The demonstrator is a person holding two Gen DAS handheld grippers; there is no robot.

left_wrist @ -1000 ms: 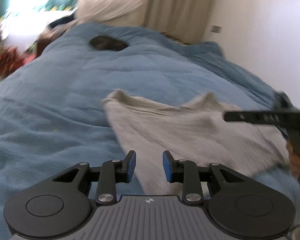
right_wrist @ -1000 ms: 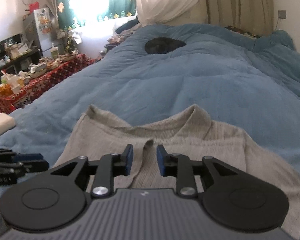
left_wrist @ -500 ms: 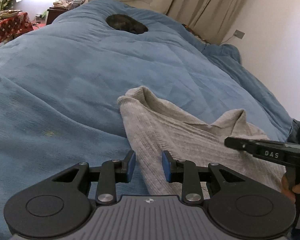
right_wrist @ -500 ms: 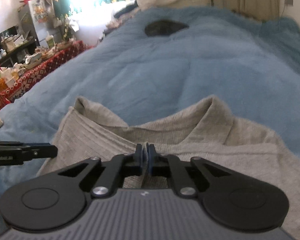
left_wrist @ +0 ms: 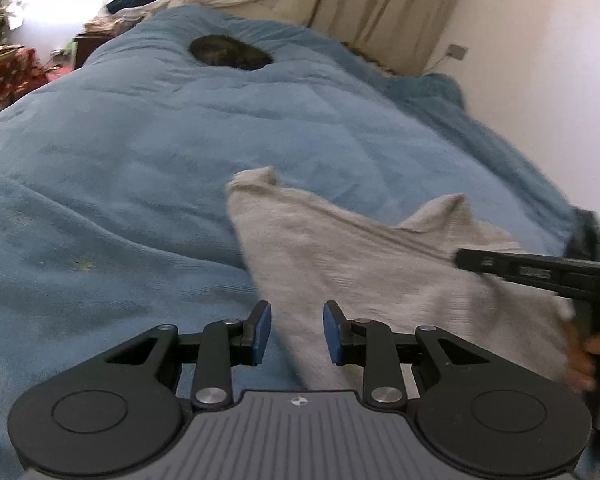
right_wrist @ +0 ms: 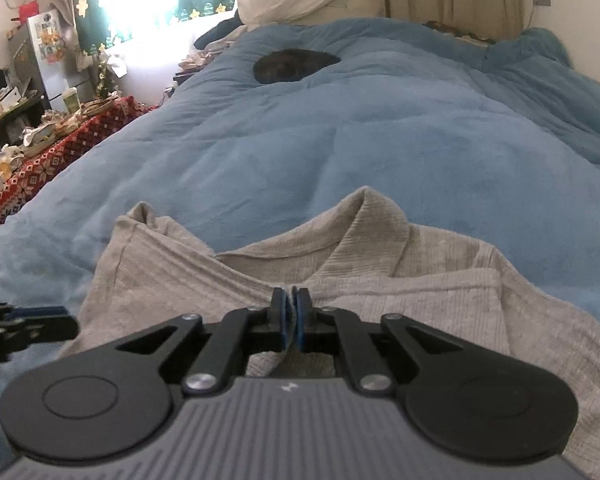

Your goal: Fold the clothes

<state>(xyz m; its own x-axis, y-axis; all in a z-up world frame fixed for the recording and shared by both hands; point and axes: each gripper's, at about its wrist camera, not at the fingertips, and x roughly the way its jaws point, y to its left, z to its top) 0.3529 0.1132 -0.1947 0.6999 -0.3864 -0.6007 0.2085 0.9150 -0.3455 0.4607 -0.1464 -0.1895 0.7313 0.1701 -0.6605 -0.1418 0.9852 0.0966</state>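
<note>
garments: 1 grey top (right_wrist: 380,280) | blankets: 1 blue blanket (right_wrist: 340,140) | claws: 2

— What does the right gripper (right_wrist: 291,312) have?
— Its blue-padded fingers are pinched on a fold of the ribbed grey knit garment (right_wrist: 400,280), which lies rumpled on the soft blue quilted blanket (right_wrist: 340,140).
— And at the left edge?
— The black tip of the left gripper (right_wrist: 24,326), just beside the cloth.

I see a grey ribbed knit top (right_wrist: 400,300) lying rumpled on the blue bedding, its 2 corners peaked up, a fold pinched at its middle.
</note>
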